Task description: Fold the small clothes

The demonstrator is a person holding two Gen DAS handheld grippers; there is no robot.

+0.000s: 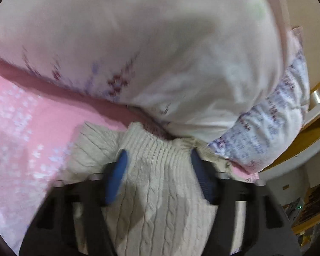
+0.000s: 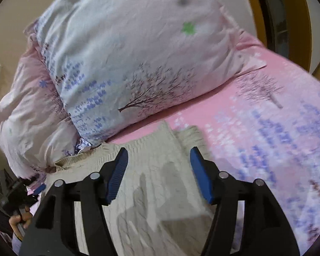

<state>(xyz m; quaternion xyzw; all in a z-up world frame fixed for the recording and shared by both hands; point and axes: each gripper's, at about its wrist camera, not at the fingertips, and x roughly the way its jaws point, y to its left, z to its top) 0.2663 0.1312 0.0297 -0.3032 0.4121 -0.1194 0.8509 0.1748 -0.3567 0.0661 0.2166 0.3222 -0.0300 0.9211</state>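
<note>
A cream cable-knit sweater [image 1: 160,183] lies on the pink bed sheet, its ribbed edge toward the pillow. My left gripper [image 1: 157,160] is open, its blue pads [image 1: 117,179] spread wide just over the sweater, holding nothing. In the right wrist view the same sweater [image 2: 151,192] lies partly folded, with a sleeve or side panel laid beside its body. My right gripper [image 2: 159,157] is open above the sweater and empty. The left gripper [image 2: 21,192] and the hand on it show at the lower left edge of that view.
A large white pillow [image 2: 128,53] with purple flowers and a tree print lies just beyond the sweater, on a crumpled quilt [image 2: 27,117]. The pink printed sheet [image 2: 266,128] stretches to the right. A wooden bed frame [image 1: 317,128] and wall lie behind.
</note>
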